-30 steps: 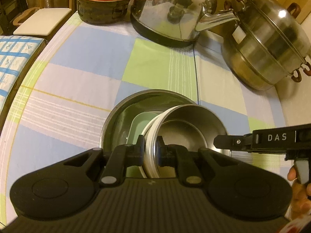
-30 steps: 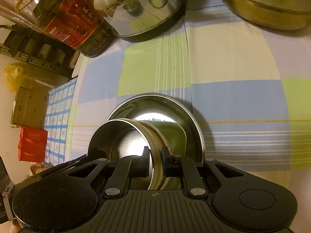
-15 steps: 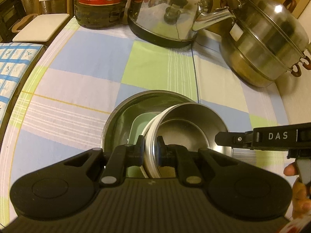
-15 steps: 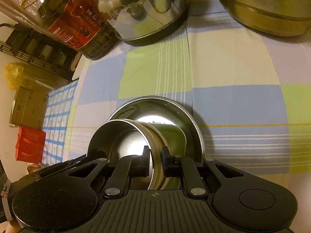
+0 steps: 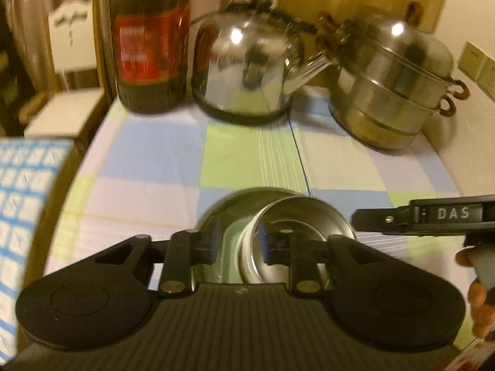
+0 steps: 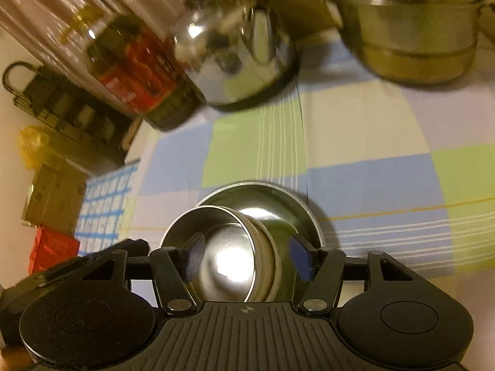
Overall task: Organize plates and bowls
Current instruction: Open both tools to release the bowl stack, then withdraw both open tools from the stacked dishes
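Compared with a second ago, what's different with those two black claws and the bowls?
Both grippers have let go of the small steel bowl. The right gripper has just been opening wide, its fingers clear of the rim; the left gripper has just been opening a little, the rim loose between its fingers. Both have drawn back. The bowl stays nested in the large steel bowl; the kettle is unmoved.

Dim warm light, motion blur, fisheye warping

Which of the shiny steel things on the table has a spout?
The kettle, standing between the red-labelled bottle and the stacked steamer pot; its long spout points toward that pot.
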`<act>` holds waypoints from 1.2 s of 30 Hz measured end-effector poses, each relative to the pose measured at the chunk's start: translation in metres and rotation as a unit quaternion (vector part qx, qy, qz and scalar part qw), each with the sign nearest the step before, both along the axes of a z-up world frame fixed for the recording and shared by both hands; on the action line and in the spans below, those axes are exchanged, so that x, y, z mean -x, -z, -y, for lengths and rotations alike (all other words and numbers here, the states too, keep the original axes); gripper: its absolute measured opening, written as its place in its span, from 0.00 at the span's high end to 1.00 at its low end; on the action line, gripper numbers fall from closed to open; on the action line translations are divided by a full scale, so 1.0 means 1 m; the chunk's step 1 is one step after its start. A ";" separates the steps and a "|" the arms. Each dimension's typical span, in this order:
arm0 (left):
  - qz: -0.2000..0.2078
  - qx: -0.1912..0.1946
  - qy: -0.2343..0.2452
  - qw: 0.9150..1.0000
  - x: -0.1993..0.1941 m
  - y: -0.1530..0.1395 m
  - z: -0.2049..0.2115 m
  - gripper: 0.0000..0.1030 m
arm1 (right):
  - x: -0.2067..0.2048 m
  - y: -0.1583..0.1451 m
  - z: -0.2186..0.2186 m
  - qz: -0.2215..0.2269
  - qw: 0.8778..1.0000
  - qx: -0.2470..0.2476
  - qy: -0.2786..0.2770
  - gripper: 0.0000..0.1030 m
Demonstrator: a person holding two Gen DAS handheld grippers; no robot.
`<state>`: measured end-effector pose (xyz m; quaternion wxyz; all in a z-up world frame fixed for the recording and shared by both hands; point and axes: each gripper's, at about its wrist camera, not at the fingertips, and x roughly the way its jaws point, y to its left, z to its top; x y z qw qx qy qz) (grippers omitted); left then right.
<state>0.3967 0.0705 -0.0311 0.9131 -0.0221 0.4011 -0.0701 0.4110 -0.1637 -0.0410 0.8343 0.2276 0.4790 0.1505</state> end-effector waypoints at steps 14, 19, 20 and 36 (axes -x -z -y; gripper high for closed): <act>0.090 -0.072 0.026 0.993 0.093 -0.032 0.006 0.40 | 0.122 -0.026 -0.006 0.112 0.990 0.081 0.021 0.37; 0.061 -0.063 0.011 0.996 0.122 -0.031 0.015 0.40 | 0.147 -0.021 0.007 0.085 0.994 0.057 0.033 0.37; 0.051 -0.059 0.008 0.997 0.129 -0.030 0.018 0.41 | 0.152 -0.020 0.008 0.075 0.995 0.058 0.031 0.37; -0.032 -0.024 -0.008 0.999 0.249 -0.010 0.077 0.42 | 0.262 -0.023 0.038 0.034 0.995 0.096 -0.023 0.37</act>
